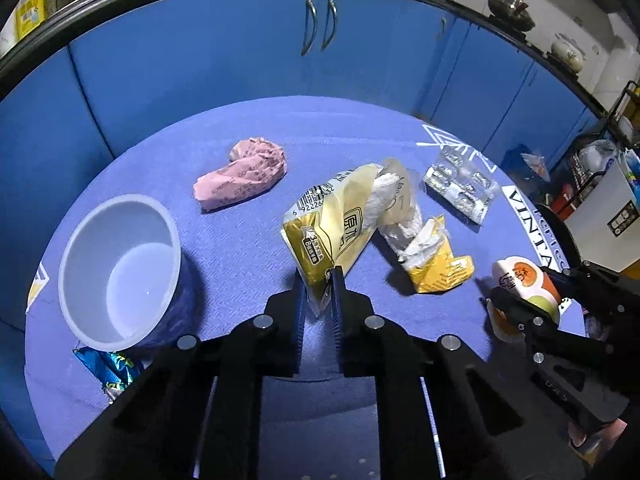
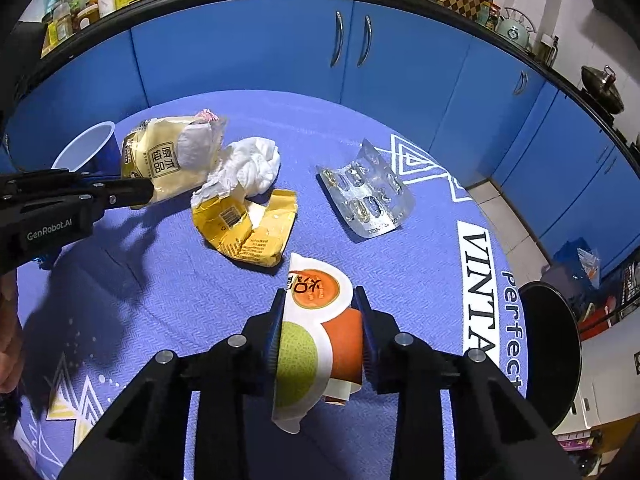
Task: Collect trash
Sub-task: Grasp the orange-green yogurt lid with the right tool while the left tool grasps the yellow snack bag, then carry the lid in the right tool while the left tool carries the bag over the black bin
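- now pinching the cream tissue wrapper (image 1: 320, 236) with left gripper (image 1: 320, 288) fingers clamped
- clamping right gripper (image 2: 318, 320) fingers on the orange cup (image 2: 320, 320), both over the blue desk (image 2: 160, 288)

The tablecloth (image 1: 224, 248) is periwinkle blue with a fine woven zigzag texture and white triangle motifs and lettering. The crumpled paper (image 1: 242, 179) is pink with dark print. The tissue packet (image 1: 332, 220) is cream and gold with a barcode; the torn wrapper (image 2: 248, 232) is yellow. The paper cup (image 2: 316, 332) is orange, white and green. The cabinets (image 1: 240, 44) are bright blue.
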{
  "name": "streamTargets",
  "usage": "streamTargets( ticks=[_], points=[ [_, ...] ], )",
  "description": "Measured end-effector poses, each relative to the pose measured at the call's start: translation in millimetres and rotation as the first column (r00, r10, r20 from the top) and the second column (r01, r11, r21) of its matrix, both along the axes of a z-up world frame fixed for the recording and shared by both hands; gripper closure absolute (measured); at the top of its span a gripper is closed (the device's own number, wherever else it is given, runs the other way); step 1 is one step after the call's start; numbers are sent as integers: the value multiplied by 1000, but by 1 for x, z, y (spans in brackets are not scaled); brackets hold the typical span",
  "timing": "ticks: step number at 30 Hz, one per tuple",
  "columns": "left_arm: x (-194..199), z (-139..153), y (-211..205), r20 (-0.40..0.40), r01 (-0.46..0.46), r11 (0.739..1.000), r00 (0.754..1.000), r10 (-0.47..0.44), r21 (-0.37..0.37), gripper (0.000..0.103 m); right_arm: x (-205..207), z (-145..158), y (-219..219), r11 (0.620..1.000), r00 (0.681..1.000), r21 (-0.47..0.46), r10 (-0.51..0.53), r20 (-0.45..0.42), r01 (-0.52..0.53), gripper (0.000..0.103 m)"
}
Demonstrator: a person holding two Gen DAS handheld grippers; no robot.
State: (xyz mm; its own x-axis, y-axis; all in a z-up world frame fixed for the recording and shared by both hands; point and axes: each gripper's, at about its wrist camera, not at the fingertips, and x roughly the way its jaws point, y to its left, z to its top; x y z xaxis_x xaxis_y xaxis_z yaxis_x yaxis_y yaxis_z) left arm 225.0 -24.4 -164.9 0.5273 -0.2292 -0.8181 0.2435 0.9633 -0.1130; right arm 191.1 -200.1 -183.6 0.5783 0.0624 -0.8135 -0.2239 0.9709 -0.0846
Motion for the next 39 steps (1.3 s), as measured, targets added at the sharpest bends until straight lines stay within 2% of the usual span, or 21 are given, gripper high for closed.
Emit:
streamTargets(
  ticks=[9, 20, 39],
  points=[
    [-12, 11, 0, 15, -16, 1000, 1000, 17, -16, 91, -5, 12, -8, 1000, 1000, 6, -6, 23, 5, 72],
    [-43, 42, 4, 71, -35, 999, 997, 37, -25, 91, -22, 38, -8, 1000, 996, 4, 12, 84, -12, 72],
    [-76, 71, -21, 125, 21, 1000, 992, -20, -13, 91, -48, 80, -28, 1000, 985, 0, -16, 172, 16, 72]
  ],
)
